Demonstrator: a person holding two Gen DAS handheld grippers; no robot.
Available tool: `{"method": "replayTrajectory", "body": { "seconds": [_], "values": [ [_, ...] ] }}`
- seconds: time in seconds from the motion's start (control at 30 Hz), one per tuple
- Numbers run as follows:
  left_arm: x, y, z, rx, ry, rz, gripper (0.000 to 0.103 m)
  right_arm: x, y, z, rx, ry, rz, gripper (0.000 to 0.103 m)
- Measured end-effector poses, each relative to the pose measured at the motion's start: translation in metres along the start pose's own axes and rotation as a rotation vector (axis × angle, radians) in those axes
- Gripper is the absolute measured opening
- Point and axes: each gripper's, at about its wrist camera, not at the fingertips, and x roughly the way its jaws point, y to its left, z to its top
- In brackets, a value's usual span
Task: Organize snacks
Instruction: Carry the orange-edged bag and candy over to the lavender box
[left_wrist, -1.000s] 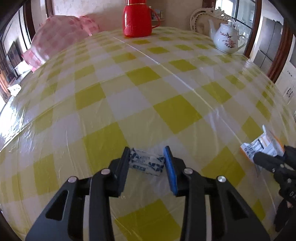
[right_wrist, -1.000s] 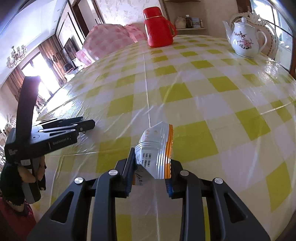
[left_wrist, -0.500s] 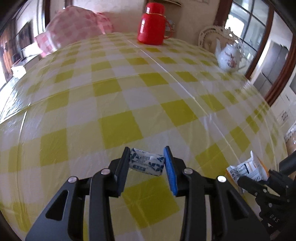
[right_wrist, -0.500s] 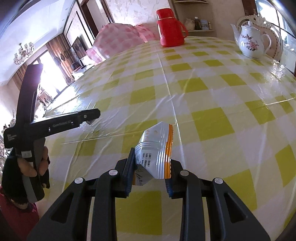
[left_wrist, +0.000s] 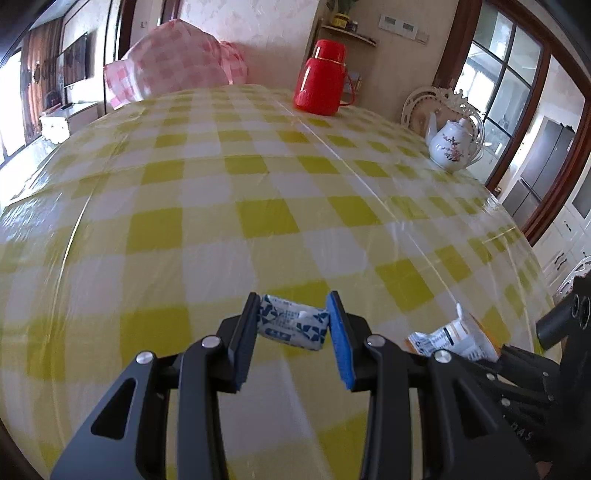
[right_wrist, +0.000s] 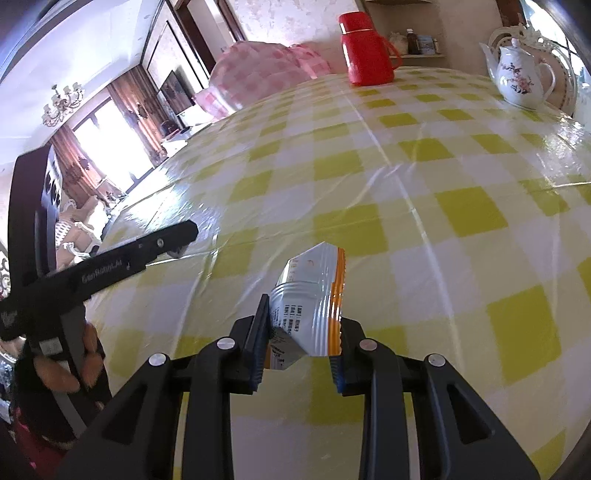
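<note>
Nearest the cameras, both tools were loaded. The left gripper had its jaws closed part-way onto a small blue-and-white packet, pinched across its short ends and held clear above the worktop. The right gripper likewise had its jaws drawn in on a white-and-orange pouch, gripped low down with its top standing free.

Both snacks looked light and soft; the pouch's foil seemed slippery and already creased under the pads, so a hold across the flat faces near the middle would probably suit it better than one near an end.

Farther off on the yellow-checked cloth stood a red thermos and, to the right, a white flowered teapot. No container for the snacks was visible.
</note>
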Motion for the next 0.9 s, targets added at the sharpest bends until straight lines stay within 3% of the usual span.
{"method": "replayTrajectory", "body": {
  "seconds": [0.47, 0.9],
  "values": [
    [-0.051, 0.001, -0.061, 0.055, -0.029, 0.036, 0.037, -0.017, 0.034, -0.034, 0.014, -0.015, 0.030, 0.028],
    [-0.105, 0.017, -0.105, 0.089, -0.055, 0.064, 0.037, -0.017, 0.080, -0.060, -0.064, 0.010, 0.030, 0.028]
  ]
}}
